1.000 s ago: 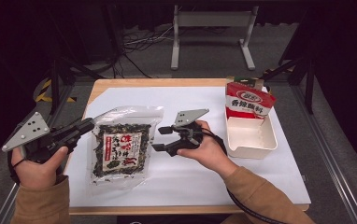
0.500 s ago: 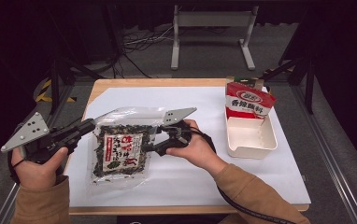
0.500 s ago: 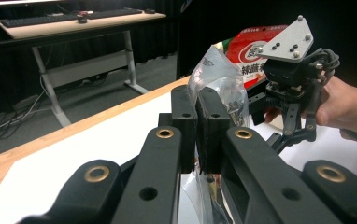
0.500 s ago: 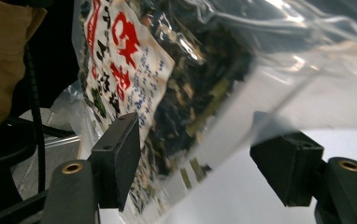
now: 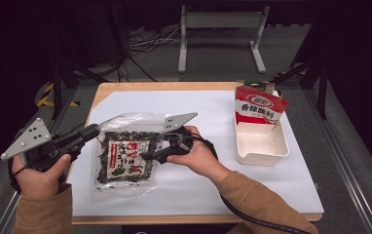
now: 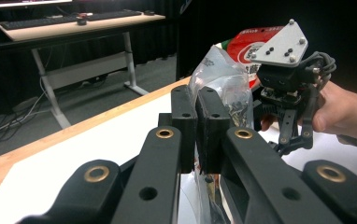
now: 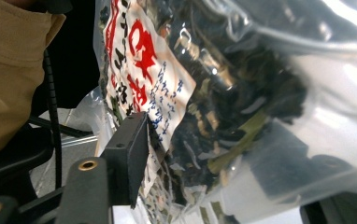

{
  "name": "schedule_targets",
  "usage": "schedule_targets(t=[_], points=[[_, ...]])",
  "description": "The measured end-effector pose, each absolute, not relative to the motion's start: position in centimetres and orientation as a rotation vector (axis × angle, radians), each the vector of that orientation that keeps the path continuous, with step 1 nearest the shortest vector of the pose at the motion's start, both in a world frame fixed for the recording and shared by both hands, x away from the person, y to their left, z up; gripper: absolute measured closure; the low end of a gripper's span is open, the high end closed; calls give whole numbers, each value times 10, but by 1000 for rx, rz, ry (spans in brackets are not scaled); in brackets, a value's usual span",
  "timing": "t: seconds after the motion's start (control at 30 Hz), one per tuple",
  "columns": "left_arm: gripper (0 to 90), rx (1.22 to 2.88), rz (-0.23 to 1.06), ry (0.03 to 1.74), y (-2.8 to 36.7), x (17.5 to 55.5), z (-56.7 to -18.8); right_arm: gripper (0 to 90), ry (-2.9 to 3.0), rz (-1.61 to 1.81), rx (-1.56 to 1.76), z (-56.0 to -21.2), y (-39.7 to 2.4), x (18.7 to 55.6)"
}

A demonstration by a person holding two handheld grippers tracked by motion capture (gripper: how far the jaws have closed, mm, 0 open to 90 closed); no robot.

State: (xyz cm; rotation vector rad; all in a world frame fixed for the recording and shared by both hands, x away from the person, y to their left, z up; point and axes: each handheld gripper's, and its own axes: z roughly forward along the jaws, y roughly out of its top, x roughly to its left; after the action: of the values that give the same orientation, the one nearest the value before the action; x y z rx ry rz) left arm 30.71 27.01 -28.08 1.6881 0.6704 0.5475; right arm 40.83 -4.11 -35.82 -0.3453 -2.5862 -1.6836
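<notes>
At the left of the high view, the left gripper (image 5: 92,131) has its jaws pressed together on the upper left edge of the seaweed bag (image 5: 125,158), and its own view shows the clear plastic pinched between the two black pads (image 6: 208,122). The bag lies on the white sheet (image 5: 213,190) that covers the table (image 5: 125,88), its printed label facing up. At the bag's right edge is the right gripper (image 5: 147,156); its jaws have just been closing, with the bag between them, but they still stand apart, and in its own view one pad (image 7: 132,151) sits against the label side while the other jaw is off at the far corner. The step in hand looks like taking a second grip on the bag. Next, the right jaws would need to finish closing on the plastic before any lift. Well to the right stands a white tray (image 5: 262,151) with a red packet (image 5: 258,108) leaning at its far end, a likely destination.
</notes>
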Motion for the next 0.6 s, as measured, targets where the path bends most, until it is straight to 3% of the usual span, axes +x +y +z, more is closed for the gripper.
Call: schedule_targets(t=[0.23,0.37,0.6], points=[[870,1684,555,674,270,306,-281,528,-2572,-1637,-296,-358,-40,409],[869,1682,558,673,270,306,-280,645,-2568,-1615,-218,-355,-41,407],[866,1667,550,661,271,305,-279,679,-2587,-1610,-131,-348,-44,405]])
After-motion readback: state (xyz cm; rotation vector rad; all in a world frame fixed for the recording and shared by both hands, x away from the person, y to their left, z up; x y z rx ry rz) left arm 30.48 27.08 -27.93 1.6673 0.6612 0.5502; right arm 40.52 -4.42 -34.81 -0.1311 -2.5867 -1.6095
